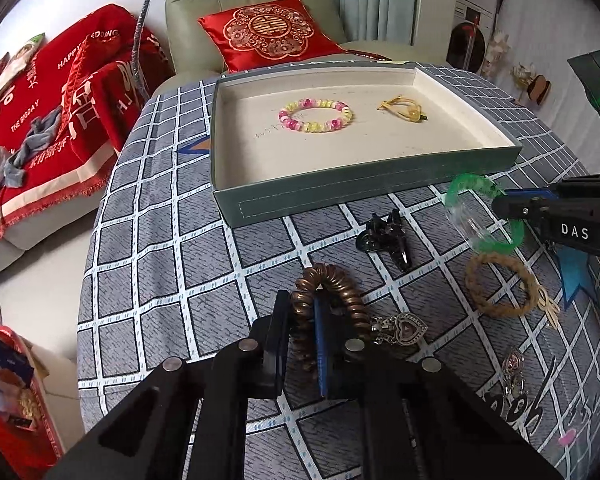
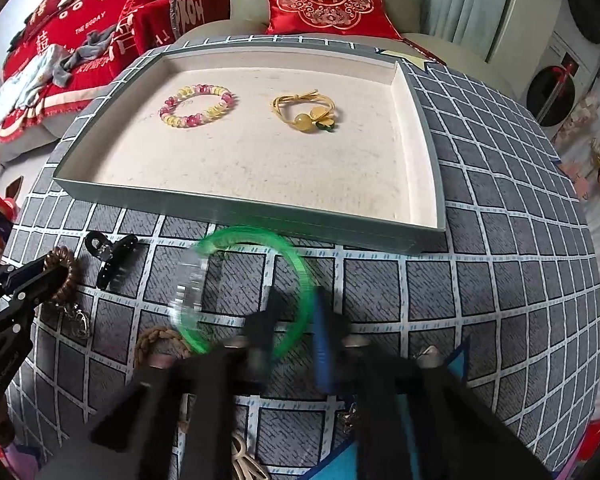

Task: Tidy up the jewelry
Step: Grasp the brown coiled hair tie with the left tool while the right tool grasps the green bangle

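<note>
Jewelry lies split: a beaded bracelet (image 1: pixel 315 114) and yellow hair tie (image 1: pixel 404 108) inside the tray (image 1: pixel 340 196) at the surface's far edge. The left hand-held gripper (image 1: pixel 302 336) pinches a brown coil hair tie (image 1: pixel 332 284); the right hand-held gripper (image 2: pixel 296 320), blurred, seems clamped on a green bangle (image 2: pixel 252 236).

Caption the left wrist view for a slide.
Left gripper shut on brown spiral bracelet; right gripper clamps green bangle near tray.
</note>
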